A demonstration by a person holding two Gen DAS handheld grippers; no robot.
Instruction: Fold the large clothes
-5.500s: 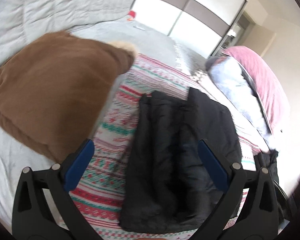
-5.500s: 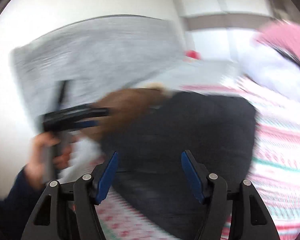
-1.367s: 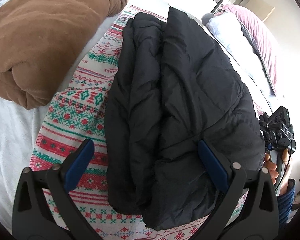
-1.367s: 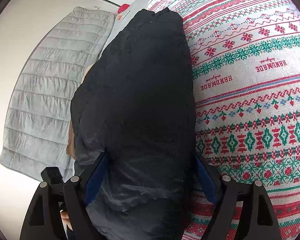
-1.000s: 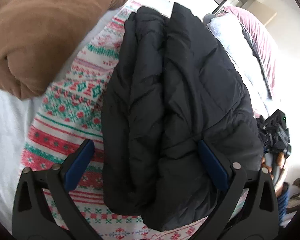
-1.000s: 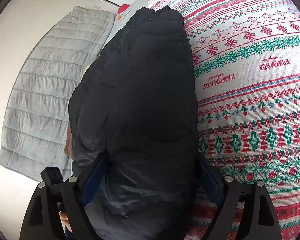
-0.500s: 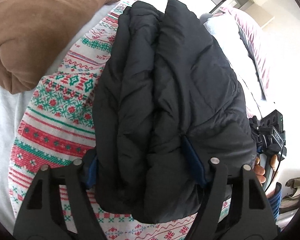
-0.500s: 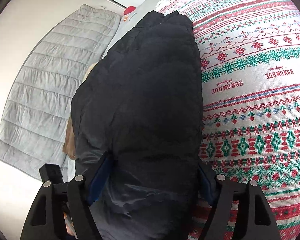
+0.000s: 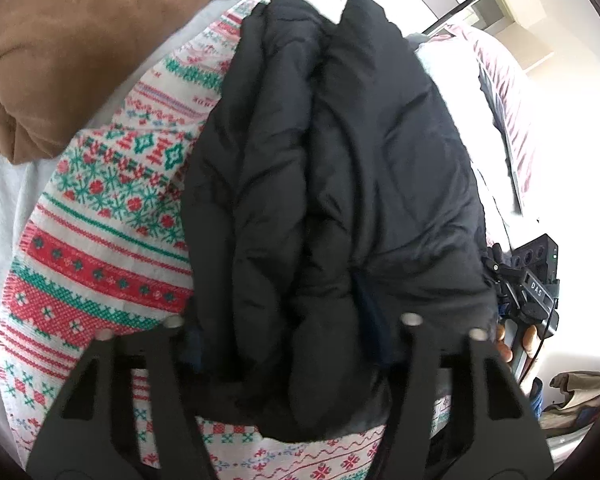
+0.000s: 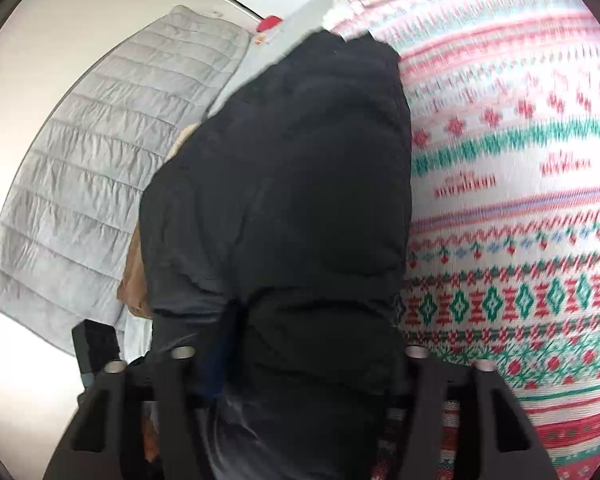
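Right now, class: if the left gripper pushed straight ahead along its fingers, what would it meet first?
The black puffer jacket: its near end already lies between the closing fingers of the left gripper, so probably nothing else comes first.

left gripper [image 9: 288,340] closing, angled downward, right gripper [image 10: 300,352] closing, angled downward

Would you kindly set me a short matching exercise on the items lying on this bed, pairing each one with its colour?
Items:
1. puffy jacket
2. patterned blanket
3. plush bundle
4. quilted cover

Colours:
A. grey
B. brown
C. black
D. red, green and white

Pairs: 1-C, 2-D, 3-B, 4-A
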